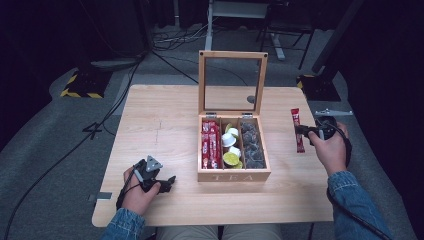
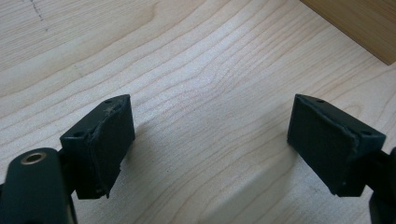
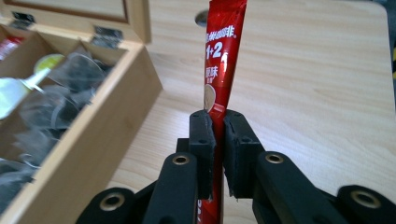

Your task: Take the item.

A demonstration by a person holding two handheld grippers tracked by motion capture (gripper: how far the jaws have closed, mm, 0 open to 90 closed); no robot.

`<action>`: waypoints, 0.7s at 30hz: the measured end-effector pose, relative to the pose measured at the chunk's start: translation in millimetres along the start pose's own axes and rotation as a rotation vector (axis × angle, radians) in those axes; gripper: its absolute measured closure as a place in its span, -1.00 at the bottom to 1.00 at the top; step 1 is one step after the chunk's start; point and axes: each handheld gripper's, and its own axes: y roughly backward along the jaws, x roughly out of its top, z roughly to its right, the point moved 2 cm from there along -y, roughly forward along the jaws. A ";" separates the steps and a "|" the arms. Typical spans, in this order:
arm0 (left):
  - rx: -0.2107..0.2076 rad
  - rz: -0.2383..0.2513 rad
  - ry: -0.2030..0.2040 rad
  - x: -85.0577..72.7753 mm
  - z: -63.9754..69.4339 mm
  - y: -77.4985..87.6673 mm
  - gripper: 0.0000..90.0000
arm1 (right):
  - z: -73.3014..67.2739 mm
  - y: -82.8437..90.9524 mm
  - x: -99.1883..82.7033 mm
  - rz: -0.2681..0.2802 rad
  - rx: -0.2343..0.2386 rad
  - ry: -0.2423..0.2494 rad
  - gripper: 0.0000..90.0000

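A wooden tea box (image 1: 234,175) stands mid-table with its glass lid (image 1: 232,82) raised upright. Its three compartments hold red sachets (image 1: 211,145), small white and green cups (image 1: 231,147) and dark wrapped bags (image 1: 252,145). To the right of the box my right gripper (image 1: 301,131) is shut on a long red coffee sachet (image 1: 297,120), pinched near its middle (image 3: 219,100) between the pads. The box's right wall (image 3: 93,135) lies just left of it. My left gripper (image 1: 167,182) rests open on the table left of the box, its fingers (image 2: 100,140) wide apart over bare wood.
The light wooden table (image 1: 160,125) has free room on its left half and along the front. A box corner (image 2: 359,23) shows at the top right of the left gripper view. Cables and stand bases (image 1: 82,82) lie on the grey floor beyond the table.
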 end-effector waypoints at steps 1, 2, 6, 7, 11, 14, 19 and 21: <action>-0.001 0.000 0.001 0.0 0.1 0.0 -0.66 | 2.6 -2.2 -3.3 -0.010 -0.001 -0.004 0.85; 0.000 0.000 0.000 0.0 0.0 0.0 -0.66 | 4.3 -4.2 -5.9 -0.017 -0.003 -0.010 0.85; -0.001 0.000 0.001 0.0 0.1 0.0 -0.66 | 10.2 -11.7 -14.6 -0.042 -0.010 -0.024 0.85; 0.000 0.000 0.000 0.0 0.0 0.0 -0.66 | 11.0 -12.9 -16.0 -0.048 -0.012 -0.025 0.85; -0.002 0.001 0.002 0.0 0.0 -0.2 -0.66 | 13.7 -18.2 -21.3 -0.073 -0.018 -0.032 0.85; -0.002 0.000 0.001 0.0 0.0 -0.2 -0.66 | 15.8 -24.1 -26.3 -0.098 -0.025 -0.044 0.85; -0.004 -0.002 -0.001 0.6 -0.5 -0.5 -0.67 | 15.9 -29.6 -31.3 -0.130 -0.017 -0.064 0.84; -0.005 -0.003 0.000 0.8 -0.6 -0.6 -0.67 | 16.1 -31.4 -32.7 -0.142 -0.016 -0.072 0.84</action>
